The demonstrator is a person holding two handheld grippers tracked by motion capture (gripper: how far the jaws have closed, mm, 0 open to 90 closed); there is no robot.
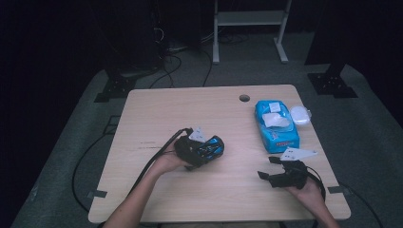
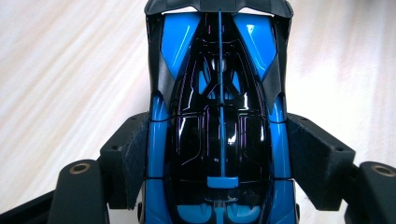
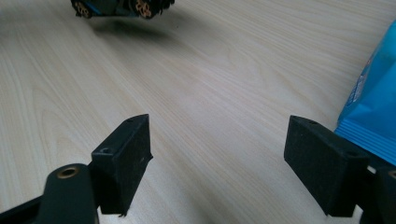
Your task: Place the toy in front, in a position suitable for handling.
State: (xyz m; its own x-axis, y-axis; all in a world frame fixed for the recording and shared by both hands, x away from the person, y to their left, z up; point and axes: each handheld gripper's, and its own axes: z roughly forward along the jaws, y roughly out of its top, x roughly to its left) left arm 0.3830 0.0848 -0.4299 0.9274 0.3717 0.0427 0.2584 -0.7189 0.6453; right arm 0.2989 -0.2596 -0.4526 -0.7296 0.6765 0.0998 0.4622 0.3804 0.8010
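Note:
A glossy blue and black toy car (image 2: 219, 116) sits lengthwise between the pads (image 2: 133, 158) of my left gripper (image 2: 219, 140), which is shut on its sides. In the high view that gripper (image 1: 199, 151) and the car (image 1: 212, 147) are at the table's middle left. The right gripper view catches the car's underside and wheels (image 3: 116, 7) a little above the wood, with a shadow beneath. My right gripper (image 3: 219, 140) stands open with nothing between its jaws, low over the table near the front right (image 1: 267, 168).
A blue pack of wipes (image 1: 276, 124) lies at the right of the wooden table (image 1: 157, 104), its edge close to my right gripper's jaw (image 3: 373, 107). A small white round lid-like thing (image 1: 300, 115) sits beside it. A cable hole (image 1: 244, 98) is near the far edge.

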